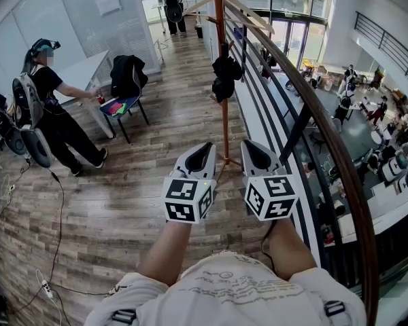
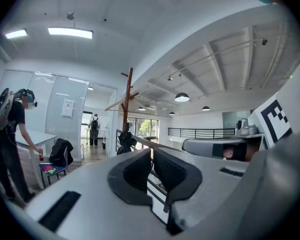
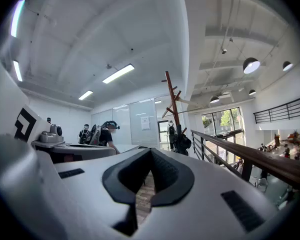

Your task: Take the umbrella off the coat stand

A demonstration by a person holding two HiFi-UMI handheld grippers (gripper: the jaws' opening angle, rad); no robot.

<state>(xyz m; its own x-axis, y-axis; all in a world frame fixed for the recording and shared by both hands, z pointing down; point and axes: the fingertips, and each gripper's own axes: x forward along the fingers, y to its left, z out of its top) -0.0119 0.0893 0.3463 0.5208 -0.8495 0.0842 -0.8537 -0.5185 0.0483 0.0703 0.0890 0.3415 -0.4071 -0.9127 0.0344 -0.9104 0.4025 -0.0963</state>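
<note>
A brown wooden coat stand (image 1: 222, 60) rises from the plank floor beside the railing, a few steps ahead of me. A folded black umbrella (image 1: 226, 77) hangs from one of its pegs at mid height. Both grippers are held level in front of my body, side by side and well short of the stand. My left gripper (image 1: 201, 155) is shut and holds nothing. My right gripper (image 1: 256, 153) is also shut and holds nothing. The left gripper view shows the stand (image 2: 126, 99) and umbrella (image 2: 125, 140) beyond the left gripper (image 2: 151, 153). In the right gripper view the umbrella (image 3: 182, 142) hangs past the right gripper (image 3: 151, 151).
A curved wooden handrail (image 1: 319, 114) on dark bars runs along my right, with a lower hall full of people beyond it. To the left a person (image 1: 51, 107) leans over a white table (image 1: 85, 70), next to a chair (image 1: 127, 87) draped with a black jacket. Cables (image 1: 54, 250) trail across the floor.
</note>
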